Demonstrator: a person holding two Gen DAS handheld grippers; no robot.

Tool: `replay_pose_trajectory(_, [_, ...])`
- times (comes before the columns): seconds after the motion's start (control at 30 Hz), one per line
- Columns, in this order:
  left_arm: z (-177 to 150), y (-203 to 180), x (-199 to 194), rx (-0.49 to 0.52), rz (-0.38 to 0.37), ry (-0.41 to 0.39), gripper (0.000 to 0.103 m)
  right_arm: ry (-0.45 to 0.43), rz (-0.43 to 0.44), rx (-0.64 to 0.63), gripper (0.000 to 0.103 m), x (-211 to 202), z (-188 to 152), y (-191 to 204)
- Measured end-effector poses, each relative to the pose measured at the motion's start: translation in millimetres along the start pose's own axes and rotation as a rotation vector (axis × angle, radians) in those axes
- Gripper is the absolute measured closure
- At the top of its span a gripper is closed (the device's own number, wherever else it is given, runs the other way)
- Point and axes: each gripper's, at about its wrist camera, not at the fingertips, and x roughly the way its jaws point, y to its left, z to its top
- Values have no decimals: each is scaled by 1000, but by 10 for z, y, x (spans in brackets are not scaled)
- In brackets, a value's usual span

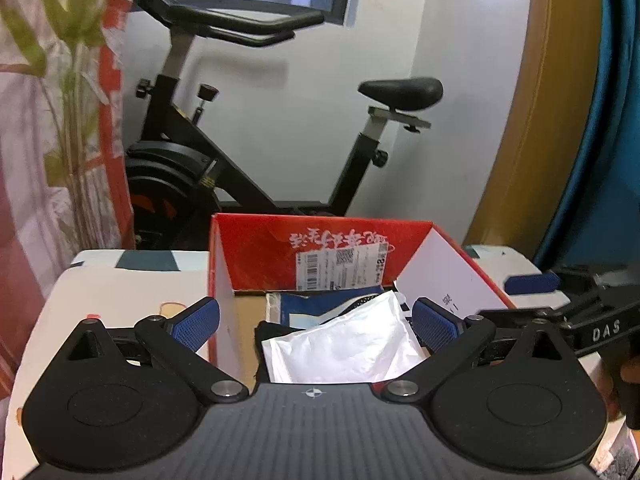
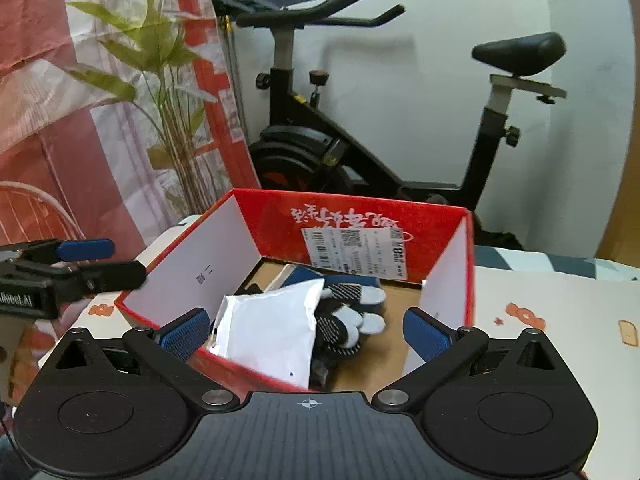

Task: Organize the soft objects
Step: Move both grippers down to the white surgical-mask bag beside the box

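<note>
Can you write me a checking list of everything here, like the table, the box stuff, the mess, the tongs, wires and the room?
Surface: printed table cover under the box.
Job's things: white pouch, gloves and blue packet lie inside the open red box.
Clutter: nothing seen.
Tongs: left tongs open and empty; right tongs open and empty, both at the box.
Cables: nothing seen.
Surroundings: exercise bike, plant, red-and-white curtain, white wall.
</note>
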Motion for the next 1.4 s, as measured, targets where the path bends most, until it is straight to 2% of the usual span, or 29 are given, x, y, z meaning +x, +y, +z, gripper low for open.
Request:
replay_pose_trajectory(0.13, [-75,9,-125,-37,0,-12,0,-12,-8,14,0,-129,-172,11])
replay_pose_trajectory(0.4, [-345,34,-282,-109,62,10,0,14,-10,23,0,-198,-522,73])
replay_pose_trajectory(0.53, [-461,45,-306,-111,91,29,0,30,-14,43,0,-185,-658,71])
replay_pose_trajectory(1.03, [-752,101,-216,-158,100,128,0,81,5,75,0,-69,-888,77])
replay_pose_trajectory(1.23, [-862,98,-170,-142,120,165,0,97,22,43,0,-26,-1023,198])
replay_pose_trajectory(1.4, [-1014,134,-149,-183,99,204,0,127,43,27,0,31,-1150,251])
